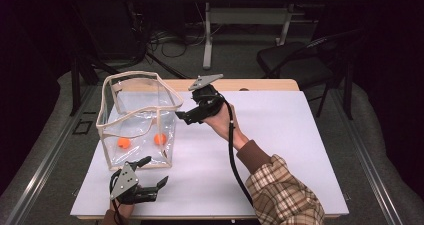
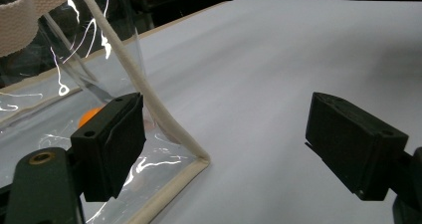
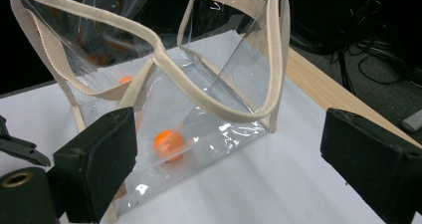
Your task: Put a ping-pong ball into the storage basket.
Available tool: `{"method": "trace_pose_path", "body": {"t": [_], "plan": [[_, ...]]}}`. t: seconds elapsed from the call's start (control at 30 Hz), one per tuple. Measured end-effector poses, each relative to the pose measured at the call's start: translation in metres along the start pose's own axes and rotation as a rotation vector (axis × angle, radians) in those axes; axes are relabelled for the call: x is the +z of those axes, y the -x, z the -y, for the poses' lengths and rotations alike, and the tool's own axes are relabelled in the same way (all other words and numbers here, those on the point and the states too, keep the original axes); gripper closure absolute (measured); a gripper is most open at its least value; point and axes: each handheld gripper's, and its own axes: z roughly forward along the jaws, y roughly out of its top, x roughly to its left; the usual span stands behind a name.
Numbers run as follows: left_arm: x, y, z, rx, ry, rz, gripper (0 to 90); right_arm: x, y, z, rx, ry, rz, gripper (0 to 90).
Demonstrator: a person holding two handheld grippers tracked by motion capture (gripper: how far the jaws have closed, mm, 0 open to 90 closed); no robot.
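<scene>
A clear plastic bag (image 1: 137, 110) with beige trim and handles stands open on the left of the white table top (image 1: 270, 135). Two orange balls (image 1: 123, 143) (image 1: 160, 139) lie on its bottom. My left gripper (image 1: 154, 171) rests low at the table's front, open and holding nothing, beside the bag's near corner seam (image 2: 164, 124); one ball (image 2: 89, 117) peeks from behind its left jaw. My right gripper (image 1: 184, 110) hovers open just right of the bag's rim, and looks down at the bag (image 3: 224, 59) and a ball (image 3: 168, 143) inside.
A wooden table edge (image 1: 260, 84) runs along the back. Behind it stand a dark chair (image 1: 295, 60), a second table's legs (image 1: 207, 35) and floor cables (image 1: 170, 40). A plaid sleeve (image 1: 285, 190) crosses the front right.
</scene>
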Motion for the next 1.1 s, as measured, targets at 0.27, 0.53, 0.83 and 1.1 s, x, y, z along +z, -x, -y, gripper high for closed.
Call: {"method": "trace_pose_path", "body": {"t": [0.27, 0.53, 0.83, 1.1], "plan": [[0.000, 0.000, 0.000, 0.002, -0.002, 0.002, 15.8, -0.009, 0.002, 0.010, 0.003, -0.015, 0.012, 5.0], [0.000, 0.000, 0.000, 0.001, -0.001, 0.002, 15.8, -0.016, 0.003, 0.026, 0.008, -0.033, 0.023, 2.4], [0.000, 0.000, 0.000, 0.000, 0.000, 0.000, 15.8, -0.026, 0.005, 0.043, 0.019, -0.052, 0.044, 1.0], [0.001, 0.000, 0.000, 0.001, -0.003, 0.002, 15.8, -0.037, 0.008, 0.060, 0.024, -0.073, 0.068, 0.9]]}}
